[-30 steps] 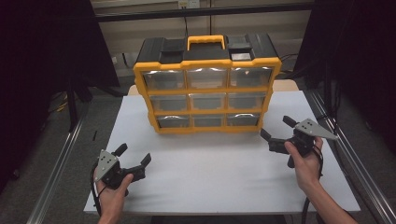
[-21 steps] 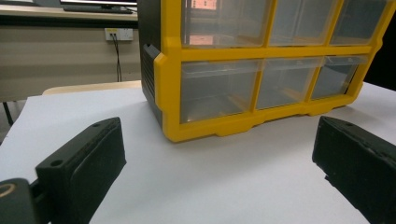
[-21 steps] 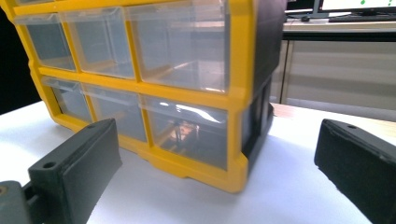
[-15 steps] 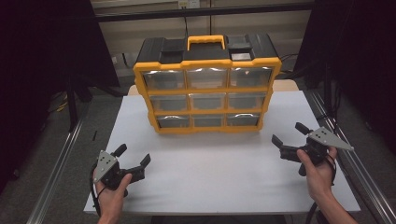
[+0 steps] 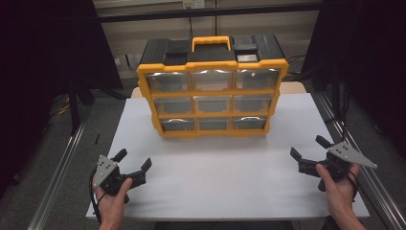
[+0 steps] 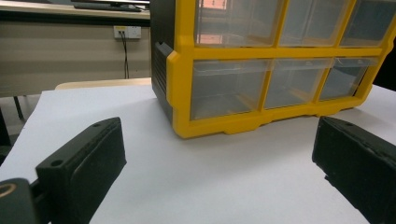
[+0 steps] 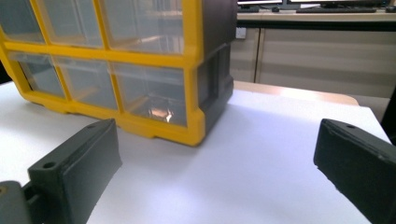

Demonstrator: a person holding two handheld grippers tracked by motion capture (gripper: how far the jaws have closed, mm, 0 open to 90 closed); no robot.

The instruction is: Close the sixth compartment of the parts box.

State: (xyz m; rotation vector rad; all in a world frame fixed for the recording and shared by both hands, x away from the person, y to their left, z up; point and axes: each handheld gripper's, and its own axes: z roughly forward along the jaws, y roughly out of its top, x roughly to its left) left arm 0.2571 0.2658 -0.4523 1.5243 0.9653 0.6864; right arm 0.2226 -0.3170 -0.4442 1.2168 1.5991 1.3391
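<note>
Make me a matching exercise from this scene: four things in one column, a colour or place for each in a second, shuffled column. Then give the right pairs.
Things:
1. carry handle
2. drawers
3. left tool
4. right tool

Descriptions:
A. clear plastic, in a yellow frame
B. open, near the table's right edge
C. yellow, on top of the organizer
D. open, near the table's front left corner

Pairs: 1-C, 2-A, 3-D, 4-B

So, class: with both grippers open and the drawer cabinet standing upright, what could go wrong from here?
1. The cabinet stands tall on the table; pulling a top drawer one-handed might tip it forward.
2. The right gripper hovers near the table's right edge; its cable could snag there.
</note>
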